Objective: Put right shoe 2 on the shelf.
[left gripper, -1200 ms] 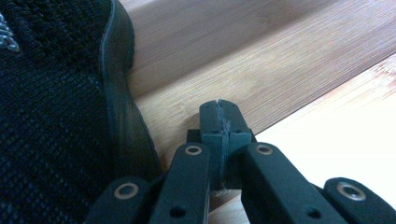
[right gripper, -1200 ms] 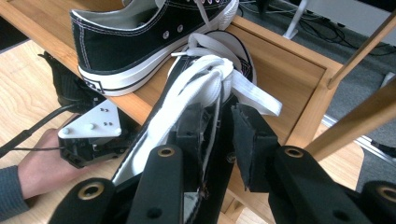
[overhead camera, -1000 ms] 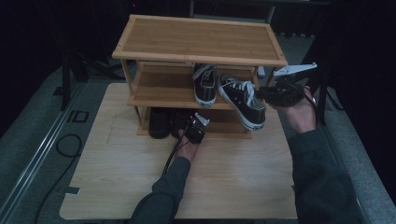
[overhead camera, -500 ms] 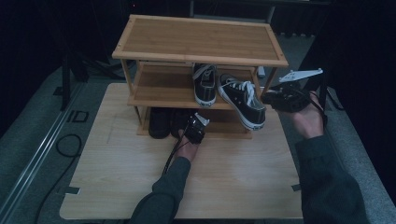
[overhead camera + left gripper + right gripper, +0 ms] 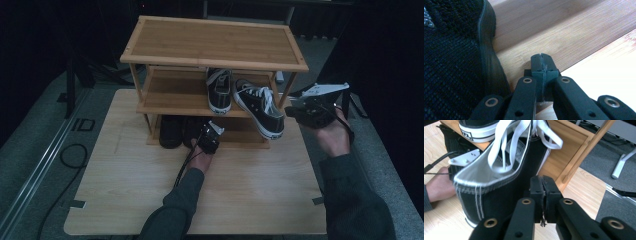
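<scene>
High view: a three-tier wooden shoe rack (image 5: 215, 42) stands on the table (image 5: 130, 190). On its middle shelf sit two black-and-white sneakers; the right sneaker (image 5: 260, 107) lies slantwise, long axis running far-left to near-right, its heel hanging over the shelf's near edge towards the right gripper (image 5: 295, 111), toe pointing into the rack. The right gripper view adds what is lost from above: that gripper's jaws (image 5: 542, 182) have just been closing and now meet with nothing between them, just beside the sneaker's heel (image 5: 486, 195). The left gripper view shows the left gripper (image 5: 541, 58) pressed closed and empty, beside a black shoe (image 5: 451, 57) on the bottom shelf.
</scene>
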A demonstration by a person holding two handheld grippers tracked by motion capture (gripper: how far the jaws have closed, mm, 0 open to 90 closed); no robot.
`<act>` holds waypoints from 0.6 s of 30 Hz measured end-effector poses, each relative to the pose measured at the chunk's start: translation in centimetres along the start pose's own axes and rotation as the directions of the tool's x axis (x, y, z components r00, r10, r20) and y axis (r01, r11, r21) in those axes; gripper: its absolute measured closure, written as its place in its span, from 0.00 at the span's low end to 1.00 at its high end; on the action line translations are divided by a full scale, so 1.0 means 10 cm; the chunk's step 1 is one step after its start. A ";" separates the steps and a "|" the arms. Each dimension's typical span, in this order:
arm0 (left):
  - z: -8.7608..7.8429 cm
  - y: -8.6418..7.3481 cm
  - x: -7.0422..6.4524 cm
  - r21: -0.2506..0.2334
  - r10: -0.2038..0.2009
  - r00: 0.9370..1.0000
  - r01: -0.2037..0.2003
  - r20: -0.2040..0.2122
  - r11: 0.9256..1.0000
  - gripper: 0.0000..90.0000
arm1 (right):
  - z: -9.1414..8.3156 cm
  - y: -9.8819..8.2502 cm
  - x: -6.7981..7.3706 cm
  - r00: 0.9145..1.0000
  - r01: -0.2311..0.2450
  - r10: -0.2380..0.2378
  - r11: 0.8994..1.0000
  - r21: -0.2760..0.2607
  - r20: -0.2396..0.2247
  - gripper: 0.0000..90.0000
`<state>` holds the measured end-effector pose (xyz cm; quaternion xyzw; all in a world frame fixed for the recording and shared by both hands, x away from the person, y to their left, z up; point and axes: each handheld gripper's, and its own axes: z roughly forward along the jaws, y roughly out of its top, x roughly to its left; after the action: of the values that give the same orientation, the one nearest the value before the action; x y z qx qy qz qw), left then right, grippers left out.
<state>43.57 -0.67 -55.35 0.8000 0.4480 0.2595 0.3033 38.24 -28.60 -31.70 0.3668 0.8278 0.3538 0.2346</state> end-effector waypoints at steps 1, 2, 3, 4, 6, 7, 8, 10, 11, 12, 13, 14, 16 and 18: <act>0.00 0.00 0.00 0.000 0.000 1.000 0.000 0.001 1.000 1.00 | 0.00 -0.03 0.02 1.000 0.001 -0.001 1.000 0.002 0.001 1.00; 0.00 0.00 0.00 0.000 0.000 1.000 0.000 0.001 1.000 1.00 | 0.00 -0.05 0.02 1.000 0.005 -0.005 1.000 0.003 0.000 1.00; 0.00 0.00 0.00 0.000 0.000 1.000 0.000 0.000 1.000 1.00 | 0.00 -0.08 0.04 1.000 0.010 -0.010 1.000 0.002 -0.003 1.00; 0.00 0.00 0.00 0.000 0.000 1.000 0.000 -0.001 1.000 1.00 | -0.01 -0.11 0.05 1.000 0.013 -0.013 1.000 0.000 -0.009 1.00; 0.00 0.00 0.00 0.000 -0.002 1.000 0.002 0.000 1.000 1.00 | -0.02 -0.16 0.09 1.000 0.015 -0.015 1.000 -0.008 -0.018 1.00; 0.00 0.00 0.00 0.000 -0.002 1.000 0.002 0.000 1.000 1.00 | -0.03 -0.19 0.11 1.000 0.011 -0.012 1.000 -0.011 -0.025 1.00; 0.00 0.00 0.00 0.000 -0.001 1.000 0.001 0.000 1.000 1.00 | -0.04 -0.22 0.13 0.999 0.015 -0.016 1.000 -0.010 -0.029 1.00; 0.00 0.00 0.00 -0.001 -0.001 1.000 0.001 -0.001 1.000 1.00 | -0.05 -0.28 0.16 0.999 0.016 -0.017 1.000 -0.010 -0.039 1.00; 0.00 0.00 0.00 -0.001 -0.002 1.000 0.002 -0.001 1.000 1.00 | -0.05 -0.31 0.17 0.999 0.014 -0.015 1.000 -0.011 -0.042 1.00; 0.00 0.00 0.00 -0.001 -0.002 1.000 0.002 -0.002 1.000 1.00 | -0.06 -0.34 0.18 0.999 0.011 -0.011 1.000 -0.013 -0.049 1.00; 0.00 0.00 0.00 -0.001 -0.002 1.000 0.002 -0.001 1.000 1.00 | -0.08 -0.36 0.19 0.999 0.011 -0.011 1.000 -0.012 -0.053 1.00; 0.00 0.00 0.00 -0.001 -0.002 1.000 0.002 -0.002 1.000 1.00 | -0.09 -0.38 0.20 0.998 0.010 -0.010 1.000 -0.013 -0.057 1.00; 0.00 0.00 0.00 0.000 -0.002 1.000 0.002 -0.002 1.000 1.00 | -0.12 -0.42 0.23 0.998 0.017 -0.018 1.000 -0.016 -0.061 1.00; 0.00 0.00 0.00 0.000 -0.003 1.000 0.003 -0.002 1.000 1.00 | -0.14 -0.45 0.26 0.998 0.024 -0.025 1.000 -0.014 -0.060 1.00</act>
<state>43.55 -0.69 -55.36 0.7990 0.4493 0.2600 0.3034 33.76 -29.33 -34.57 0.3443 0.8365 0.3674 0.2162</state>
